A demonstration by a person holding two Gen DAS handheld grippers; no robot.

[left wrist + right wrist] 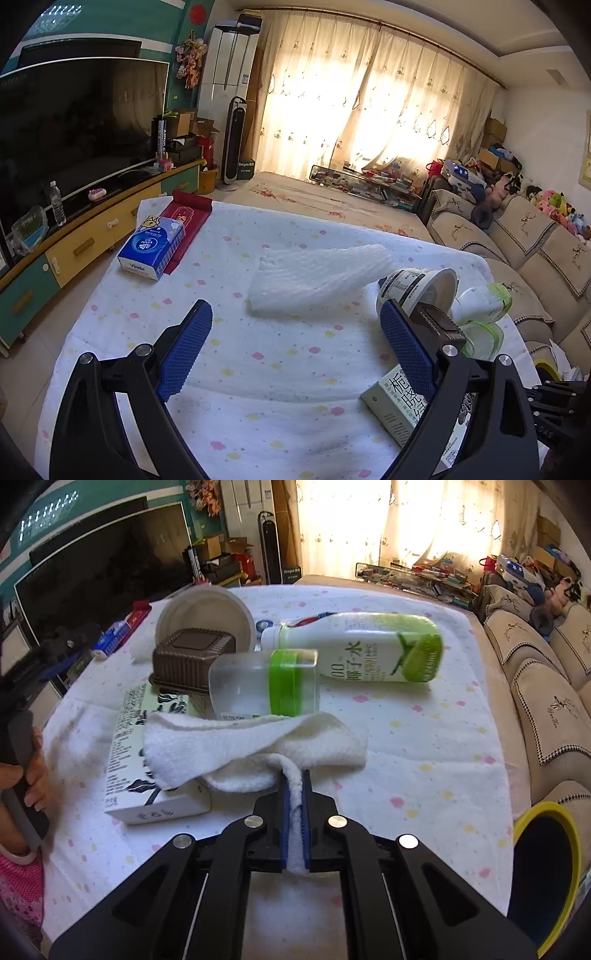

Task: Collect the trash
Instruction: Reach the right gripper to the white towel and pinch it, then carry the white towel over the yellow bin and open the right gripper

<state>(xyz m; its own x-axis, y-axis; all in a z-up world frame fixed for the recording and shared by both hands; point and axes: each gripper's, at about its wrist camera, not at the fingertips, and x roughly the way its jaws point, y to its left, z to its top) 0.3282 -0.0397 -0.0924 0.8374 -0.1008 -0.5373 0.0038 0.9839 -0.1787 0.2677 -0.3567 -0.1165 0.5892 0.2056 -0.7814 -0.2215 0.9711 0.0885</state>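
Observation:
In the right wrist view my right gripper (294,775) is shut on a fold of a white fluffy cloth (255,742), which drapes over a green-and-white box (147,775). Just beyond the cloth lie a clear jar with a green band (266,683), a coconut water bottle (362,646), a brown plastic tray (192,657) and a paper bowl (207,613). My left gripper (295,308) stands open above the dotted tablecloth with nothing between its fingers. A white foam sheet (317,280) lies just ahead of it, with the bowl (417,291) and bottle (484,299) to its right.
A yellow-rimmed bin (546,867) stands off the table's right edge, by the sofa (546,709). A blue tissue pack (151,247) and a red packet (188,221) sit at the far left corner. A TV cabinet (85,243) runs along the left. A person's hand (33,771) grips the left handle.

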